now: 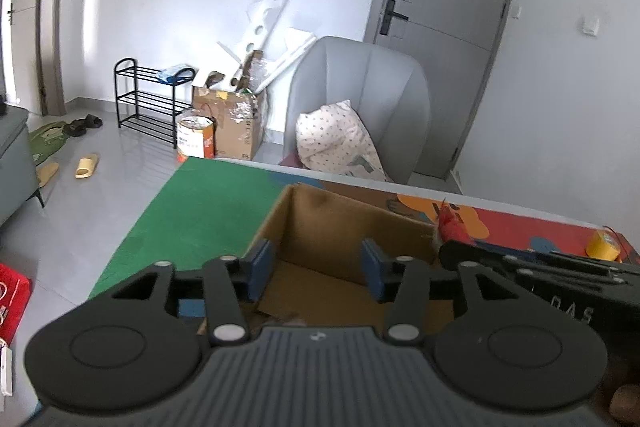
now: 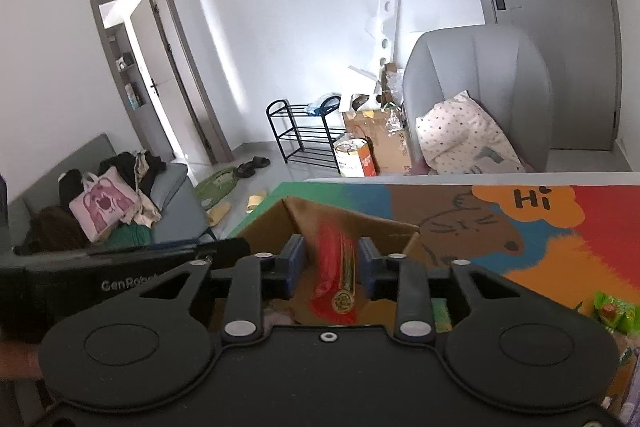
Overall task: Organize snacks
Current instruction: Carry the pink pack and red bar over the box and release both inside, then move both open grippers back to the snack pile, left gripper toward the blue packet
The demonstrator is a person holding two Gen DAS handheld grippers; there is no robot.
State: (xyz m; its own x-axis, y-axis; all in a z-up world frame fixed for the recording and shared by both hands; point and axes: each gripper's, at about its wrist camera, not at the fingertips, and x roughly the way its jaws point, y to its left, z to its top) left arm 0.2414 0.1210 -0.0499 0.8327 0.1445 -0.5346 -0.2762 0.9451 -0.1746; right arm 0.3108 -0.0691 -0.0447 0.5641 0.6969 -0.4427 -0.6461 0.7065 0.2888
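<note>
Here the right gripper [image 2: 331,269] hangs over the cardboard box [image 2: 376,227], fingers apparently released around a blurred red snack packet [image 2: 334,279]; it may snag the rim. Left gripper [image 1: 316,269] gapes empty.

A red snack packet [image 2: 334,277] hangs blurred between my right hand-held gripper's [image 2: 331,267] pads, above the open cardboard box [image 1: 340,227].
</note>
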